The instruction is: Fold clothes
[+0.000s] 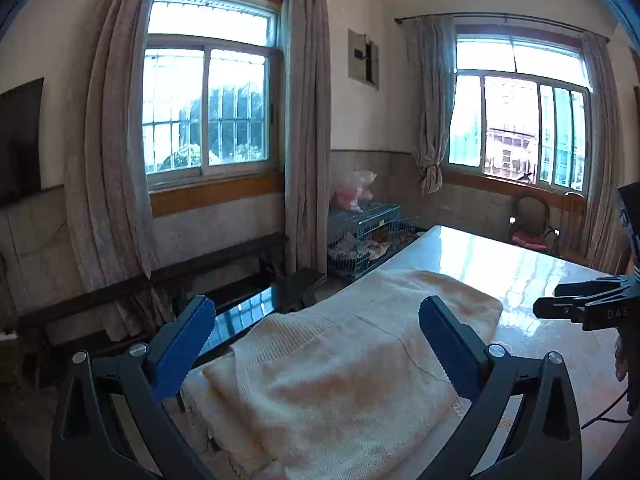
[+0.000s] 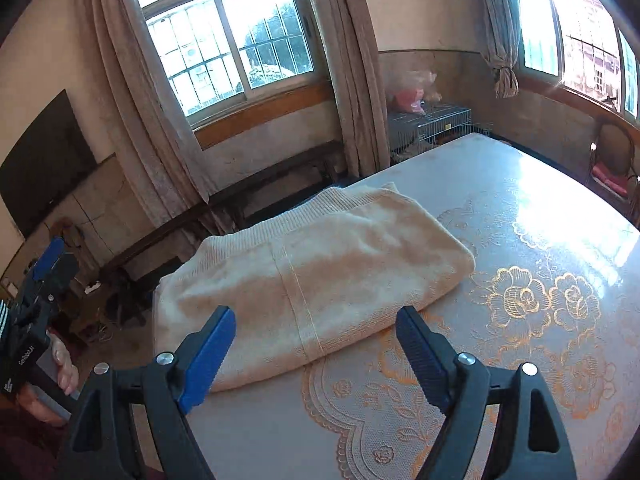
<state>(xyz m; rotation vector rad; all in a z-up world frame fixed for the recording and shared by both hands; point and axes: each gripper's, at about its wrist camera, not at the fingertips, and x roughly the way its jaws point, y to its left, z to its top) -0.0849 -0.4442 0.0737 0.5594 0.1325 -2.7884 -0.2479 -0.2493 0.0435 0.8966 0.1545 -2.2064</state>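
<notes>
Hovering wide open and empty, the left gripper (image 1: 316, 344) looks down on the folded cream sweater (image 1: 340, 360) at the table's (image 1: 520, 264) near edge, while the right gripper (image 2: 316, 344) likewise gapes empty above it (image 2: 320, 272)

A cream knitted sweater (image 2: 316, 268) lies folded into a thick, flat, roughly rectangular bundle on the tabletop (image 2: 520, 240), near its left edge. A ribbed hem band runs along the far side, and a vertical seam crosses the top layer.
</notes>
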